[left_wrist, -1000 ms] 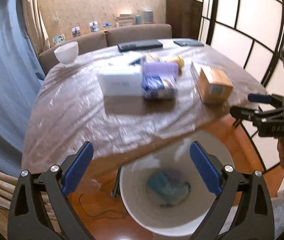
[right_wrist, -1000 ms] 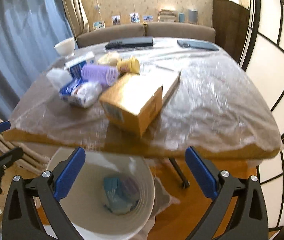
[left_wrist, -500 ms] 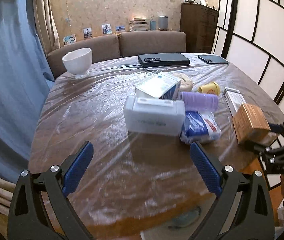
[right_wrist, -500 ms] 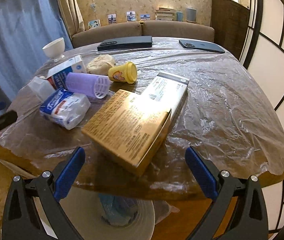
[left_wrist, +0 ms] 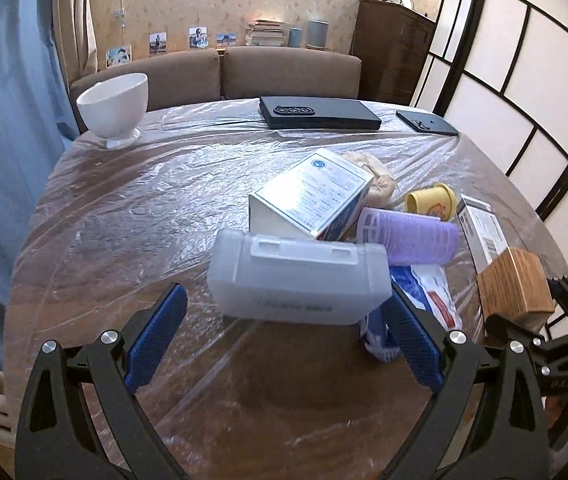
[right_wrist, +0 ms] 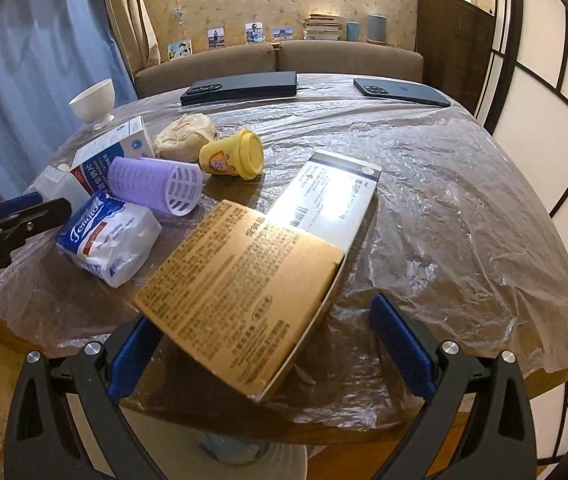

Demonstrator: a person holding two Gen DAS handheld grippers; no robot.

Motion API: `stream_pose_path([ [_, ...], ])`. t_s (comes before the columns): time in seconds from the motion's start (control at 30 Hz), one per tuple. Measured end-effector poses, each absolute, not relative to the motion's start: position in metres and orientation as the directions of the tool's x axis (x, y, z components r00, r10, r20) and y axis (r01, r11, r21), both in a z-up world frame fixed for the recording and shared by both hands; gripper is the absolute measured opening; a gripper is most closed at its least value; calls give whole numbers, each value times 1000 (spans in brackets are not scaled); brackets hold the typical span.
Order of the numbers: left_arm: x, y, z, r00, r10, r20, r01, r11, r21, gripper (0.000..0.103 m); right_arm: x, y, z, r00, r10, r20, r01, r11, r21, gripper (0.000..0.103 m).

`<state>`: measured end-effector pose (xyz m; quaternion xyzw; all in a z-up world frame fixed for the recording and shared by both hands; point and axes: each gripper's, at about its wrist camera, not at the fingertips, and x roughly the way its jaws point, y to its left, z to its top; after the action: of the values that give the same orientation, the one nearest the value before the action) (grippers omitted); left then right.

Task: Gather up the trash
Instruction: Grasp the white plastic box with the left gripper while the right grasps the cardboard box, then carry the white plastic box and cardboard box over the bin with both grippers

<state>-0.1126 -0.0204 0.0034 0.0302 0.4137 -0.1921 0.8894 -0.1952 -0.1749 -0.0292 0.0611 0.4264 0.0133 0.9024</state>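
Both grippers have risen from the bin to the table [left_wrist: 132,216]. The left gripper [left_wrist: 284,340], jaws spread, faces the white case [left_wrist: 298,280]; the right gripper [right_wrist: 270,350], also spread, flanks the brown box [right_wrist: 240,300] near the table edge.

White footed bowl [left_wrist: 113,109] seen at far left table edge. Two dark flat devices [left_wrist: 320,118] [left_wrist: 428,122] laid on plastic-covered table [left_wrist: 124,216]. Brown sofa [left_wrist: 220,76] behind, photos [left_wrist: 198,37] propped above.

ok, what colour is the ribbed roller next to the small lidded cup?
Light purple roller with a white grid end; the cup is yellow. Clearest in the right wrist view.
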Motion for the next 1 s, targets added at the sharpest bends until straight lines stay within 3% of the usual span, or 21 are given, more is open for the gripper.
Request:
stream_pose_path([
  [0.33, -105, -24, -1, 572, -322, -754, 382, 918, -103, 98, -189, -173, -27, 654, 55, -754, 23, 995, 93, 98],
  [0.7, -103, -18, -5, 553, -361, -751, 383, 911, -155, 87, -189, -165, -28, 652, 69, -755, -5, 996, 88, 81],
  [1.0, -103, -19, -4, 544, -365, -755, 385, 909, -163, 87, -193, -162, -28, 654, 80, -752, -4, 995, 103, 80],
])
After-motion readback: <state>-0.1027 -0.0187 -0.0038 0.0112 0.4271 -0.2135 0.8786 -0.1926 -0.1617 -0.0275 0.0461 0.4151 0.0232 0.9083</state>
